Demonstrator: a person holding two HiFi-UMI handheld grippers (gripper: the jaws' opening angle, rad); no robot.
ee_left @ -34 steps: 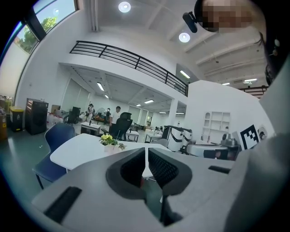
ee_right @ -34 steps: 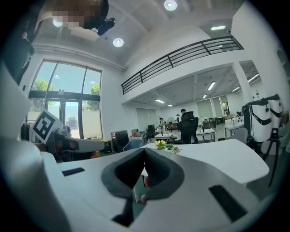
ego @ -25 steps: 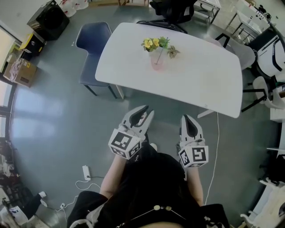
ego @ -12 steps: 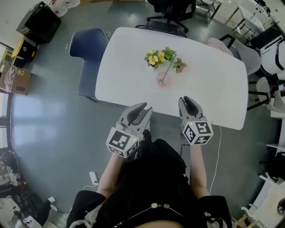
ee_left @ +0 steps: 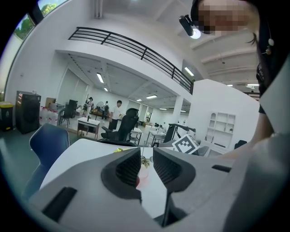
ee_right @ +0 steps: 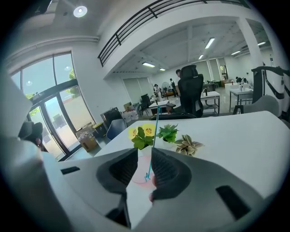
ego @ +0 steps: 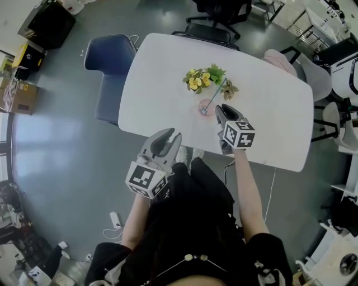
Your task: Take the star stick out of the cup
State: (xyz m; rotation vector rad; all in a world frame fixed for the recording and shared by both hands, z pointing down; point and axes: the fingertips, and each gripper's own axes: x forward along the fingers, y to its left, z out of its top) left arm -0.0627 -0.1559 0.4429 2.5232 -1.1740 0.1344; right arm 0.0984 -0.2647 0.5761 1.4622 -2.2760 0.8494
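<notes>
A pink translucent cup stands mid-table on the white table, with a thin teal star stick leaning out of it to the upper right. My right gripper hovers over the table just right of the cup. In the right gripper view the cup and stick show through the gap of my right gripper; its jaws are opening and nothing is between the pads. My left gripper hangs at the table's near edge, jaws slightly apart and empty. The left gripper view shows the cup beyond them.
Yellow flowers with green leaves and a dried brown sprig sit just behind the cup. A blue chair stands left of the table, a black office chair behind it, a pale chair at right. A cable trails on the floor.
The view has come closer to the table. My right gripper has gone forward from above the floor to beside the cup, and its jaws have parted. My left gripper has moved to the table edge.
</notes>
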